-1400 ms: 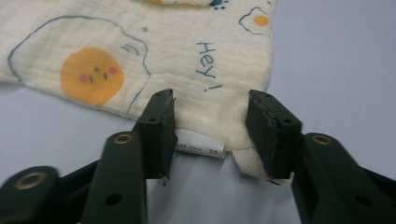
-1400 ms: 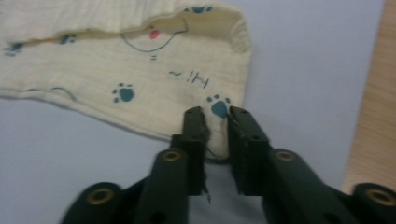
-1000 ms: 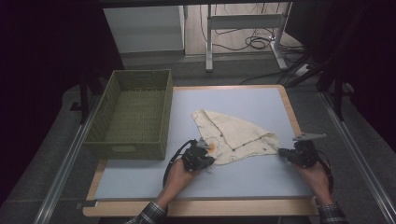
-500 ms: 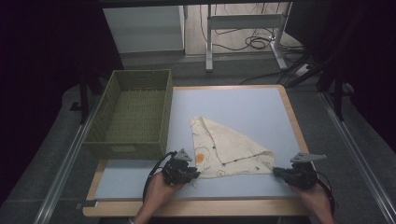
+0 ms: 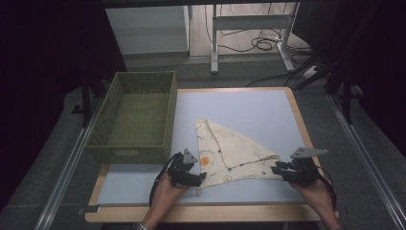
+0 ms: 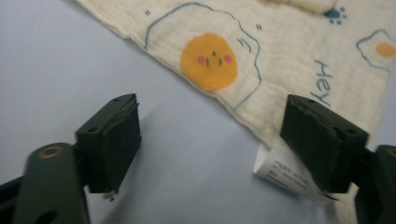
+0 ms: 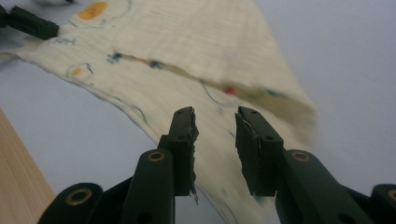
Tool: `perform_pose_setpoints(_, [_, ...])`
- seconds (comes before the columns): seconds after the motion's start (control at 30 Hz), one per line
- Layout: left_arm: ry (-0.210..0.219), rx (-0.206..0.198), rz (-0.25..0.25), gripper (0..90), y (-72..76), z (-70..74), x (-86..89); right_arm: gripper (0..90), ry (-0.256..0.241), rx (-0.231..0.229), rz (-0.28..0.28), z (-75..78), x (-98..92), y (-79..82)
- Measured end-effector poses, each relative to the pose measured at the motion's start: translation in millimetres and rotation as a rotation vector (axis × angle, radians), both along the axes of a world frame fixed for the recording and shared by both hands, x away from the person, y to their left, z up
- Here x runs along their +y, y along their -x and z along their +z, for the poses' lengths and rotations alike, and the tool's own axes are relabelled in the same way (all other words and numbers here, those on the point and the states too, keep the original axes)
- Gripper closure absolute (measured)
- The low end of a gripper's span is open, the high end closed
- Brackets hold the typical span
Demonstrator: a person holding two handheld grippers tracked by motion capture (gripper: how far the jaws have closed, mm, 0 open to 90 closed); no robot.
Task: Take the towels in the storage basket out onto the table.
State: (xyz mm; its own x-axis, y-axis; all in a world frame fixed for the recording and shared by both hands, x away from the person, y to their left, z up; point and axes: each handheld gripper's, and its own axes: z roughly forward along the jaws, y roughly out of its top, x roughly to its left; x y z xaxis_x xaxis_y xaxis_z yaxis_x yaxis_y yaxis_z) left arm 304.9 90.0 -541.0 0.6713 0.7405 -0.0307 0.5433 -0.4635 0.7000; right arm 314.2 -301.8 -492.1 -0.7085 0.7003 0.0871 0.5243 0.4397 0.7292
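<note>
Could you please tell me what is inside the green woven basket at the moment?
The basket looks empty in the high view: only its woven floor shows. Its near wall hides a strip of the floor, so something small there could be missed.

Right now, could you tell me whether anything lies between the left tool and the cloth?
Nothing visible does. The left tool stands open over bare table, with the cloth edge and its white label directly ahead.

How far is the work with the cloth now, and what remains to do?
Done: the cloth lies folded into a triangle on the table. In hand: nothing; the left gripper is open beside its corner, and the right gripper is open over the other corner. Left, probably: more folding, and perhaps placing it in the basket, which holds nothing.
</note>
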Motion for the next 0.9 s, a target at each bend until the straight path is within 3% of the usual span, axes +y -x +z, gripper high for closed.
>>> perform_pose_setpoints(0.1, [0.035,-0.004,0.004,15.8,-1.2,-4.6,4.3,67.4,0.003,0.001,0.066,-4.2,29.6,-11.7])
perform_pose_setpoints(0.3, [0.033,-0.007,0.003,15.2,-0.9,-5.1,4.1,67.4,0.002,0.007,0.174,-12.0,83.8,-25.9])
perform_pose_setpoints(0.47, [0.034,-0.008,0.003,15.3,-0.6,-5.3,4.3,66.2,0.019,0.012,0.231,-19.8,114.9,-31.3])
perform_pose_setpoints(0.53, [0.035,-0.009,0.005,15.3,-0.5,-5.4,4.2,66.2,0.024,0.015,0.246,-22.2,123.2,-32.7])
perform_pose_setpoints(0.6, [0.035,-0.009,0.005,15.3,-0.5,-5.5,4.2,66.8,0.062,0.0,0.253,-25.7,130.4,-33.5])
perform_pose_setpoints(0.67, [0.035,-0.01,0.006,15.4,-0.4,-5.5,4.1,76.7,0.109,-0.013,0.245,-30.1,135.4,-34.7])
perform_pose_setpoints(0.73, [0.033,-0.011,0.007,15.4,-0.3,-5.5,4.1,84.9,0.109,-0.027,0.244,-30.4,135.8,-36.0])
perform_pose_setpoints(0.9, [0.033,-0.011,0.006,15.4,-0.5,-5.5,4.2,86.0,0.092,-0.037,0.219,-17.7,127.2,-44.2])
